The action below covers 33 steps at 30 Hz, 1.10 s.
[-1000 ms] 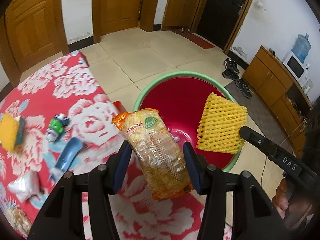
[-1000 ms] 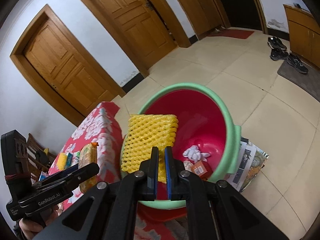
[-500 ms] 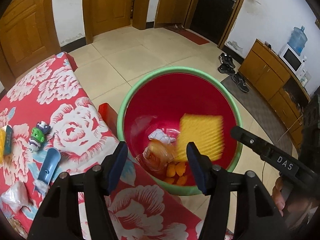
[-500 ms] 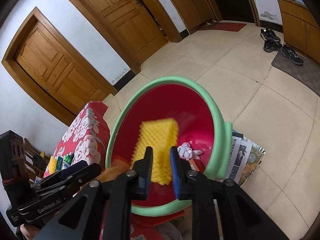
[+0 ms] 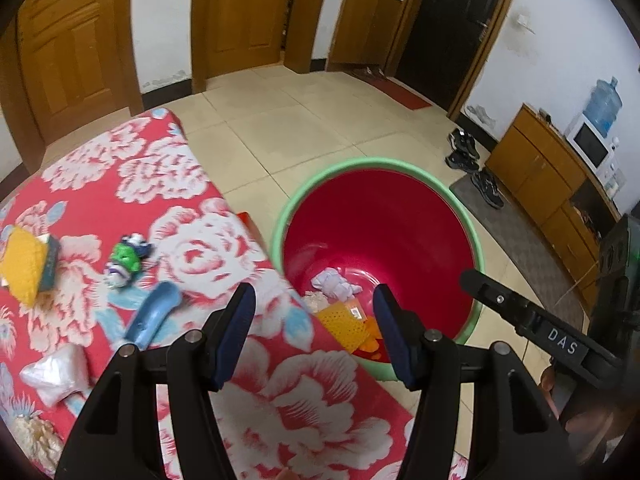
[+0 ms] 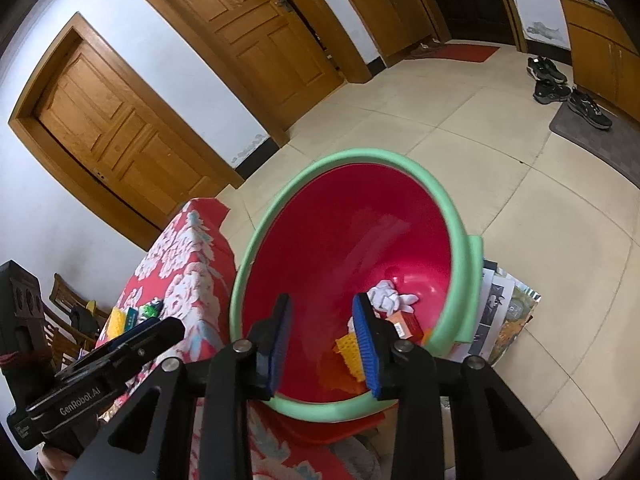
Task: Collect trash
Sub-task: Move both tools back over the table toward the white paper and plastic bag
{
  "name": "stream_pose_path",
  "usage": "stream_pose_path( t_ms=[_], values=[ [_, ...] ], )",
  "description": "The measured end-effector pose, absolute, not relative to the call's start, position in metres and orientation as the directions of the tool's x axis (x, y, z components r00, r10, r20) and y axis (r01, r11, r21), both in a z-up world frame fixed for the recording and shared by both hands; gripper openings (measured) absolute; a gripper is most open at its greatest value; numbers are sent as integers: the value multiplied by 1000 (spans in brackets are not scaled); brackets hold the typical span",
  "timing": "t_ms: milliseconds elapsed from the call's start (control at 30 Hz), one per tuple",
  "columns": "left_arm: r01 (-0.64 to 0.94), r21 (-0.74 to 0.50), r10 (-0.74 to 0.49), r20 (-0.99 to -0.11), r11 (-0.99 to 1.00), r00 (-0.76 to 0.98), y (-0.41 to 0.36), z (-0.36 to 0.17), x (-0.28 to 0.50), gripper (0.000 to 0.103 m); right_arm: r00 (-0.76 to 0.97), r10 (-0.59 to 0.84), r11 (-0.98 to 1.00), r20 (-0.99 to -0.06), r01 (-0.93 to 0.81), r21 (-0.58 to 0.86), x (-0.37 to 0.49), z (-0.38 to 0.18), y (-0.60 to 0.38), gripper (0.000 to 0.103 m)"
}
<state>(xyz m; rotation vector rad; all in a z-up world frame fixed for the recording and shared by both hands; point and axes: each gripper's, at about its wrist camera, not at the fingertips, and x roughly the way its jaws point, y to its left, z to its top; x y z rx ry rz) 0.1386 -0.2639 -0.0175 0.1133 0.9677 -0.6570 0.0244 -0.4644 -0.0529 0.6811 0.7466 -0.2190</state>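
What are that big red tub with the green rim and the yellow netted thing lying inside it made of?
The tub looks like moulded plastic: its red inside is smooth and glossy, with soft light reflections on the wall. The green rim looks thicker and matte, possibly foam or rubber padding. The yellow net seems to be soft foam mesh, the kind wrapped around fruit, judging by its regular holes.

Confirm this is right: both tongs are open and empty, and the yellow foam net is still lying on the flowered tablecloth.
Not quite. The left tongs and right tongs are open and empty, the right ones having just opened, but the yellow foam net lies inside the red bin, not on the tablecloth. The left wrist view shows it.
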Motion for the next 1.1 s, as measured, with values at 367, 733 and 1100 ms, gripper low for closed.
stream_pose_path(
  t_ms=[367,733,1100],
  values=[
    [470,-206,-439,-768,858,466,-204,0,139,61,737,94,803,-670,342,488,32,-35,-428,43],
    [369,-235,-410,-747,899,523,-138,11,124,61,743,155,837,-651,252,486,38,-18,-383,48],
    [255,-222,-333,-742,941,582,-78,13,108,64,726,205,870,-657,173,462,39,-7,-339,60]
  ],
)
